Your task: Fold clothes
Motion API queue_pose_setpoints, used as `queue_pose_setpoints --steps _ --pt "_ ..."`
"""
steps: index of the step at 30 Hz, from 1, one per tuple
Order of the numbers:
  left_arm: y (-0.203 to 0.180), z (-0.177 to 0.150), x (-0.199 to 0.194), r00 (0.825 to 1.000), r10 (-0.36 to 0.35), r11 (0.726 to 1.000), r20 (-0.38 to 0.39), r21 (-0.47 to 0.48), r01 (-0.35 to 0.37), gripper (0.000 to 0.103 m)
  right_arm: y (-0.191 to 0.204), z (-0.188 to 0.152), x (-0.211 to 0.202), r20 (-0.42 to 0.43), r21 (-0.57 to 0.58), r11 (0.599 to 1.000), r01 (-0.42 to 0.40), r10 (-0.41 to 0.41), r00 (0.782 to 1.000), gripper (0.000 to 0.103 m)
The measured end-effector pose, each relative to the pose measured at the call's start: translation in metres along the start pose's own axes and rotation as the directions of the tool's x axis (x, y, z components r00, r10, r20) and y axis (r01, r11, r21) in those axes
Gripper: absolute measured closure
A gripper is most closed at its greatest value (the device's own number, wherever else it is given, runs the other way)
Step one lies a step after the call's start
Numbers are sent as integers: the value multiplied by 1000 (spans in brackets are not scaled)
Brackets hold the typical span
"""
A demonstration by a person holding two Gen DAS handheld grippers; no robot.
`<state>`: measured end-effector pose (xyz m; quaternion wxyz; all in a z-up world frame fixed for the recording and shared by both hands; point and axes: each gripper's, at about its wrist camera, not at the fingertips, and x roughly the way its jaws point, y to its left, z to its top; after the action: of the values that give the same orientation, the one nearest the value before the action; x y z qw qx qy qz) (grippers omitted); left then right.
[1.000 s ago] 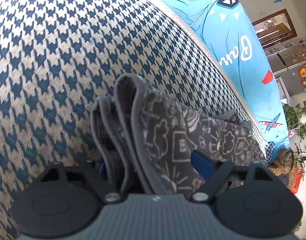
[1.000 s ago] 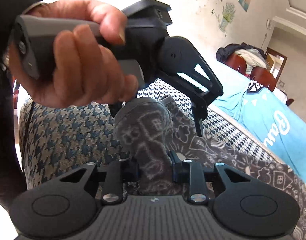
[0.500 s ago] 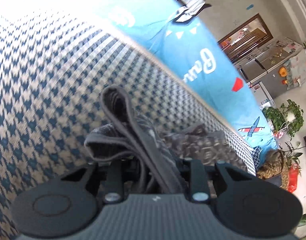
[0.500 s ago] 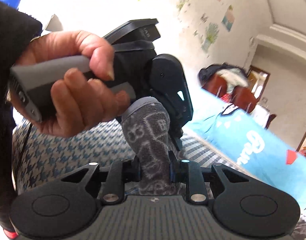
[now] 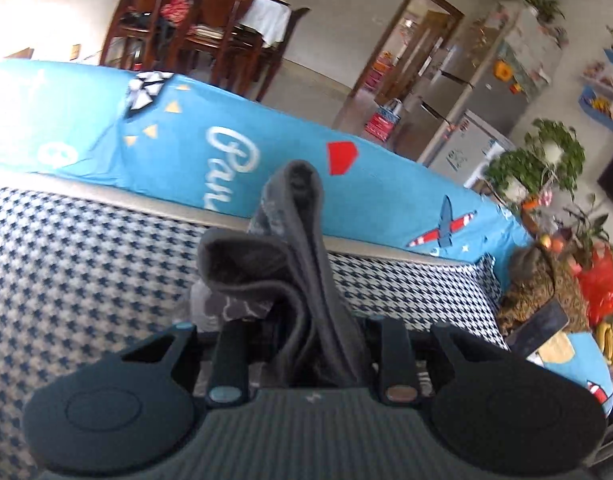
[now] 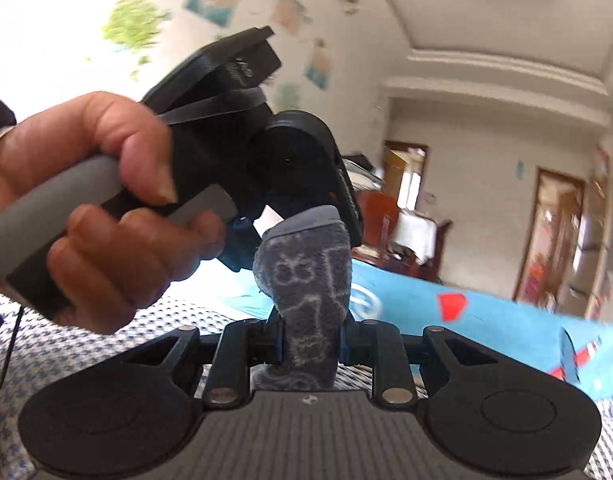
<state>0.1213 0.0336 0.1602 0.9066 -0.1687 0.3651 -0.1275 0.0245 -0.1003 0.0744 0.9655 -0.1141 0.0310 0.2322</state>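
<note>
**Both grippers clamped on the grey patterned garment**

The left gripper (image 5: 306,344) has its jaws drawn in tight on a bunched fold of the grey garment (image 5: 294,264), whose cloth stands up in a ridge between the fingers and droops over to the left side. Behind the garment lies the houndstooth cover (image 5: 86,264), and beyond that cover a blue sheet (image 5: 154,152) with white lettering.

The right gripper (image 6: 310,344) is likewise closed on the same garment (image 6: 306,280); a rolled hump of it, printed with pale line drawings, rises upright between the pads. Just above and left of that hump, a hand (image 6: 86,208) grips the grey handle of the left gripper, whose black body nearly touches the top of the cloth.
</note>
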Motion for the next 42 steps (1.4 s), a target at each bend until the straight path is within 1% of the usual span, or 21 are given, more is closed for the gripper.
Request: queue_pose_setpoints --steps 5,9,12,16,18,20,21,22,23,24,25,26,27,29,31,33,34,37,38,39,42 --pt "-42 -3 55 999 -1 998 -53 56 4 78 -49 -7 13 -67 102 994 39 -32 997 79" --pt "-53 -16 98 995 -6 996 -99 89 15 78 -81 -23 16 -139 219 973 74 -44 989 79" --pt "-61 -23 130 991 -7 994 -135 109 21 78 -100 -36 10 -188 253 962 106 -58 980 79" --pt "-72 -34 163 986 -7 991 -166 129 29 78 -123 -55 -3 -253 304 941 149 -71 965 79" --pt "-74 -40 179 982 -4 991 -188 131 29 74 -133 -63 -6 -298 331 927 176 -74 952 78" --pt "-74 -46 190 980 3 990 -198 140 25 73 -138 -71 -12 -340 346 917 199 -75 937 73" --pt "-75 -48 192 981 7 989 -196 148 23 71 -140 -75 -16 -358 352 912 209 -75 931 68" --pt "-75 -49 192 981 8 988 -192 154 22 70 -142 -78 -18 -371 364 905 221 -76 925 60" --pt "-74 -50 191 982 1 988 -189 151 28 69 -146 -80 -17 -382 382 894 234 -78 921 56" --pt "-72 -49 189 982 -10 990 -187 139 37 67 -149 -82 -18 -388 402 883 242 -75 919 50" --pt "-70 -48 186 982 -21 991 -185 127 46 65 -153 -85 -21 -388 425 872 244 -68 919 46" --pt "-67 -46 183 982 -38 992 -182 108 59 59 -155 -86 -22 -387 438 864 246 -65 920 44" --pt "-63 -43 178 982 -66 993 -176 81 82 49 -156 -85 -22 -384 439 864 248 -69 921 41" --pt "-56 -36 166 981 -123 991 -153 34 129 38 -154 -87 -26 -392 423 865 268 -92 915 41" --pt "-53 -29 152 982 -143 989 -126 24 147 35 -157 -90 -27 -420 427 845 323 -131 898 41" --pt "-51 -22 139 986 -133 990 -105 33 137 34 -165 -93 -31 -439 454 812 367 -154 885 41" --pt "-49 -20 134 988 -124 991 -94 37 128 34 -167 -93 -36 -441 455 803 386 -174 881 41" --pt "-39 -18 118 996 -72 995 -59 66 76 33 -174 -90 -40 -430 419 797 435 -248 868 41" --pt "-35 -18 113 997 -53 996 -48 76 56 30 -180 -89 -38 -423 420 793 441 -258 868 41" --pt "-30 -18 107 999 -35 996 -38 78 38 27 -189 -90 -36 -415 437 787 436 -254 874 41" --pt "-10 -18 95 1000 -1 999 -21 52 2 26 -197 -84 -41 -377 486 783 389 -214 901 43"
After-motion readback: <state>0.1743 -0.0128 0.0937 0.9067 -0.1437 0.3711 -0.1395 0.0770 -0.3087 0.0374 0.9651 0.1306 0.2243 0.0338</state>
